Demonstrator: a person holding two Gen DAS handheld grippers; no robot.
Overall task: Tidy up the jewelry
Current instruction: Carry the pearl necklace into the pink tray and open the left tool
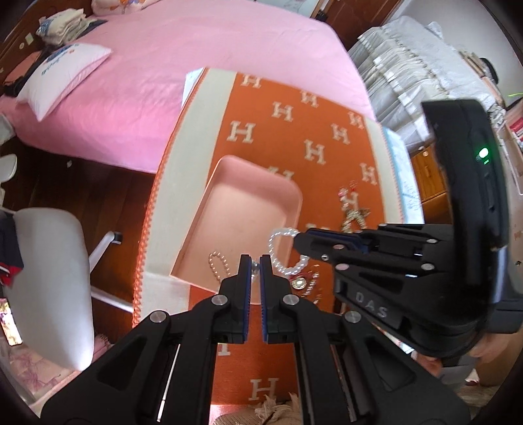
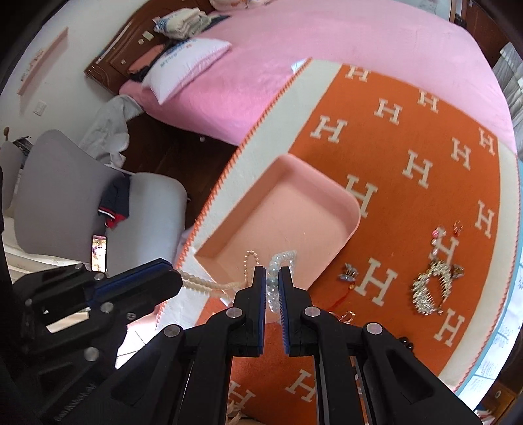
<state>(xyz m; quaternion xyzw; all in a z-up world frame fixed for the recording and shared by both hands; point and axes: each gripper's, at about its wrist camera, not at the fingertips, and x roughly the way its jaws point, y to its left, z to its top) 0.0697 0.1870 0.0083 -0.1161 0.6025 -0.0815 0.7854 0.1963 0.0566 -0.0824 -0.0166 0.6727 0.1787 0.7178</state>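
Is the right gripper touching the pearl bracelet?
Touching. In the right wrist view the right gripper is closed on the pearl bracelet, and the beads sit pressed between both blue pads, above the pink tray.

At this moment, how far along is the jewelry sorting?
Early. The shallow pink tray holds no settled jewelry. The right gripper clamps a white pearl bracelet; the left gripper grips a cream bead necklace. A silver rhinestone comb remains outside on the orange blanket.

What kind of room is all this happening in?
Most likely a bedroom in a home. A bed with a pink bedspread and a white pillow fills the background, folded clothes lie near the wooden headboard, and a white chair stands nearby.
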